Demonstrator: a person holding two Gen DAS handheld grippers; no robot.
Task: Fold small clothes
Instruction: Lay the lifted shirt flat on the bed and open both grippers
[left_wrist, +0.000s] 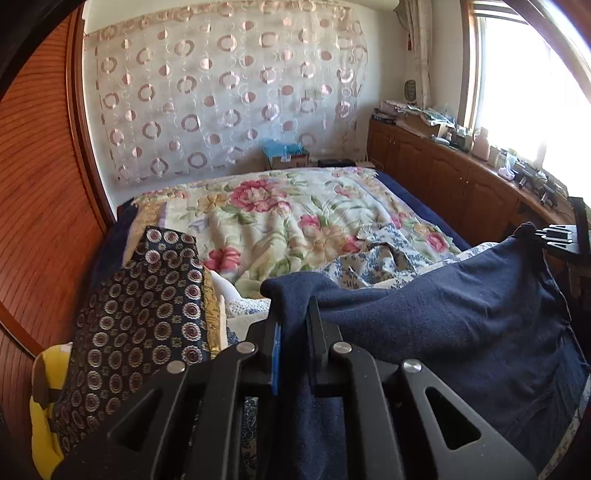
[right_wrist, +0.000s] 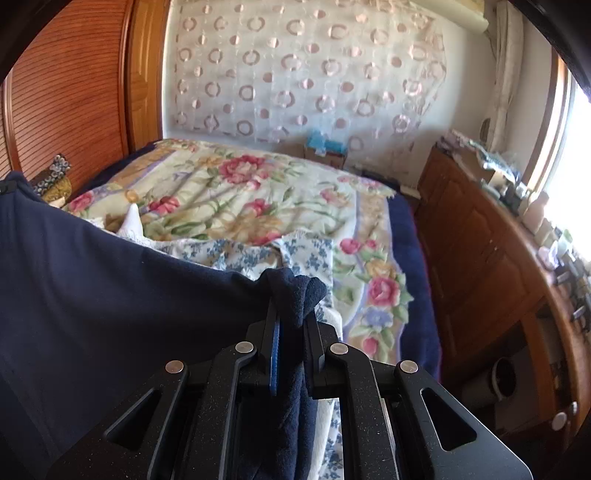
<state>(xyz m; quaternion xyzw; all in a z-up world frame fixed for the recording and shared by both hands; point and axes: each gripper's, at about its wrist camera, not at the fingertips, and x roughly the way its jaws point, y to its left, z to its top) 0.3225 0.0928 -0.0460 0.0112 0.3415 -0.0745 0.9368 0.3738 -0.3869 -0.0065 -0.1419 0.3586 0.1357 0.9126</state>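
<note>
A navy blue garment (left_wrist: 443, 314) hangs stretched in the air between my two grippers, above the bed. My left gripper (left_wrist: 293, 314) is shut on one corner of it. My right gripper (right_wrist: 291, 314) is shut on the other corner; the cloth (right_wrist: 110, 295) spreads away to the left in the right wrist view. The right gripper also shows at the far right of the left wrist view (left_wrist: 557, 236). A blue-and-white floral garment (left_wrist: 373, 258) lies crumpled on the bed under the navy one, also in the right wrist view (right_wrist: 258, 254).
The bed carries a floral blanket (left_wrist: 266, 210). A dark patterned cloth (left_wrist: 147, 314) and a yellow item (left_wrist: 44, 406) lie at the left. A wooden cabinet (right_wrist: 480, 258) with clutter runs along the right under the window. A wooden wardrobe (left_wrist: 44, 184) stands left.
</note>
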